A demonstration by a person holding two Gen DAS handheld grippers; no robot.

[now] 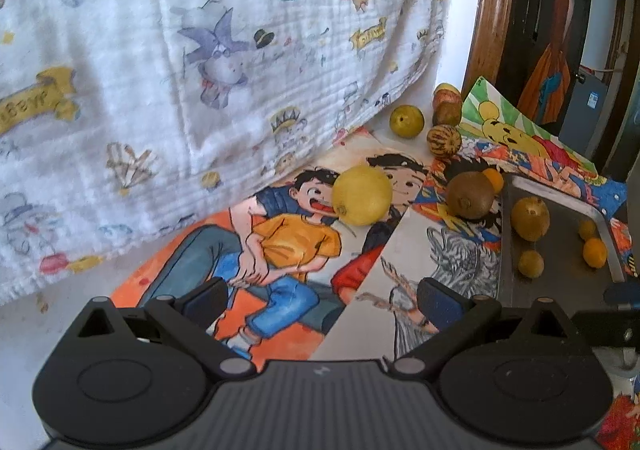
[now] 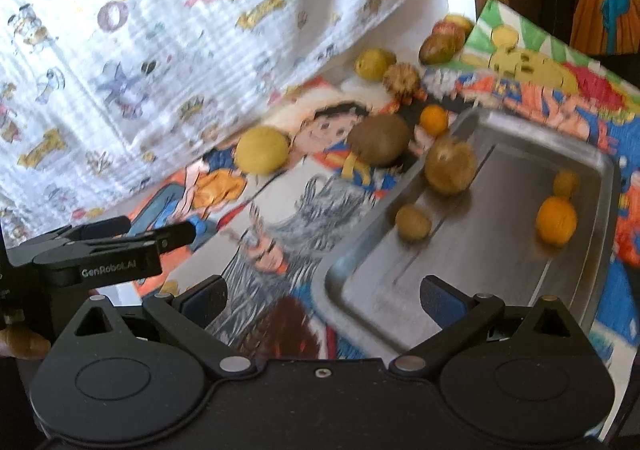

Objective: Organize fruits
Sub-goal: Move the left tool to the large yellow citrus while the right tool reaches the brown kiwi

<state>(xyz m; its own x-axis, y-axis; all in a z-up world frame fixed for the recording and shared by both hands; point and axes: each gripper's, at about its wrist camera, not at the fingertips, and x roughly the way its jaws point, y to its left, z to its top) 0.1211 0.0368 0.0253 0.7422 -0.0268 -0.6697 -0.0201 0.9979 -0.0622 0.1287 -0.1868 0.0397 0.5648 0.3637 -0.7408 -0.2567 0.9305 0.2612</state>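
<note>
Fruits lie scattered: a round yellow fruit [image 1: 362, 195] and brown kiwi [image 1: 470, 195] beside the steel tray [image 2: 520, 282]. Left tool [image 1: 320, 300] and right tool [image 2: 322, 296] both gape apart, empty.

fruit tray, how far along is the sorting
Partly done. Four fruits lie in the grey metal tray, including a large brown fruit and an orange one. Nothing is in hand: the left gripper and the right gripper are both open and empty. Left outside are the yellow round fruit, the brown kiwi and several more behind.
</note>
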